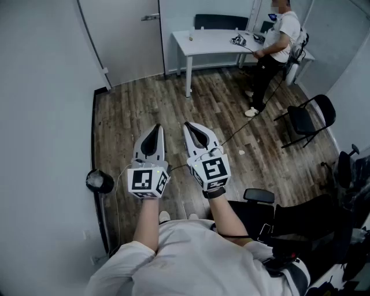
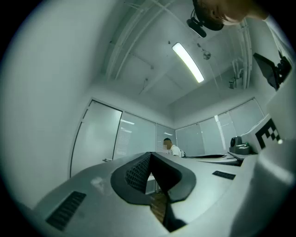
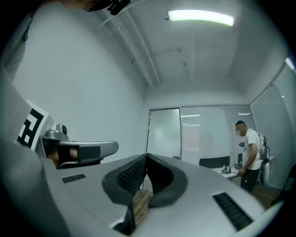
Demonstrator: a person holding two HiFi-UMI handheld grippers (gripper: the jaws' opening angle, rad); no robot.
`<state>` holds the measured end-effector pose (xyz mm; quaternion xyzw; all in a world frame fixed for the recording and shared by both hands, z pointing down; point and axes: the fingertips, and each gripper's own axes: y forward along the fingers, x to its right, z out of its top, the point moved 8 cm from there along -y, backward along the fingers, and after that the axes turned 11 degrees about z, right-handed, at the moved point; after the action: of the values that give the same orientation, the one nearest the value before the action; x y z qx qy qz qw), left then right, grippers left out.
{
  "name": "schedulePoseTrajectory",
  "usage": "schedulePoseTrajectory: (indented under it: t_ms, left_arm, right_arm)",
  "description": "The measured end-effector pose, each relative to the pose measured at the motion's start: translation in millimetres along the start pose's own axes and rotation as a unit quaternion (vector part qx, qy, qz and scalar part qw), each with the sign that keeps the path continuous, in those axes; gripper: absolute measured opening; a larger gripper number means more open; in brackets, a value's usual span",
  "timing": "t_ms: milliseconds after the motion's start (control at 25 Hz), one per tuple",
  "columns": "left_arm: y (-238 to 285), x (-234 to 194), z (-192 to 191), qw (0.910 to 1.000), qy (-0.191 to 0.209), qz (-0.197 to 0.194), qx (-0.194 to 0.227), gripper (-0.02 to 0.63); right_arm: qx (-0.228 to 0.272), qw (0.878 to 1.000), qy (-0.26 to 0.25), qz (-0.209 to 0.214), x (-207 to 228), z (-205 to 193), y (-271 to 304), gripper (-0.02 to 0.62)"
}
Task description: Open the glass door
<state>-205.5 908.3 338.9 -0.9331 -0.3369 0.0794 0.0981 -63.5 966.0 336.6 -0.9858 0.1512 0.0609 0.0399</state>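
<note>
We hold the left gripper (image 1: 155, 130) and the right gripper (image 1: 189, 127) side by side in front of the body, over the wood floor (image 1: 173, 98), both pointing toward the far end of the room. In the left gripper view the left gripper (image 2: 149, 155) has its jaws clenched together with nothing between the ribbed pads. The right gripper view shows the same for the right gripper (image 3: 146, 156): its pads meet at the tip and it grasps nothing. The glass door (image 1: 127, 40) stands in the far wall, at the upper left of the head view and well apart from both grippers. Its frosted panel sits flush in its frame, and its lever handle (image 1: 151, 17) is on the right edge. The door (image 2: 95, 139) shows to the left of the jaws in the left gripper view, and the door (image 3: 164, 134) lies just above the jaws in the right gripper view. To the right of the door stands a white table (image 1: 208, 41), with a person (image 1: 277, 40) standing at its far end. A black chair (image 1: 309, 118) stands near the right wall.
</note>
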Motion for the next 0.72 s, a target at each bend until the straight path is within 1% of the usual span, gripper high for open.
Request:
schedulePoseTrajectory:
  t_ms: [160, 400, 560, 640, 720]
  left_arm:
    - [1, 18, -2, 0.9999, 0.002, 0.004, -0.012, 0.003]
    - [-2, 35, -15, 0.9991, 0.021, 0.015, -0.035, 0.003]
    - [11, 34, -20, 0.9995, 0.01, -0.002, -0.031, 0.003]
    - [21, 27, -25, 0.9995, 0.005, -0.011, -0.028, 0.003]
    - [34, 17, -33, 0.9994, 0.0, -0.01, -0.034, 0.003]
  right_arm:
    - [-0.001, 1.0, 0.021, 0.008, 13, 1, -13, 0.003]
    - [-0.001, 0.998, 0.063, 0.021, 23, -20, -27, 0.003]
    - [0.005, 0.997, 0.076, 0.011, 31, -27, -22, 0.003]
    - [0.005, 0.997, 0.074, 0.001, 37, -30, -12, 0.003]
    - [0.004, 0.998, 0.07, -0.005, 45, -32, 2, 0.003]
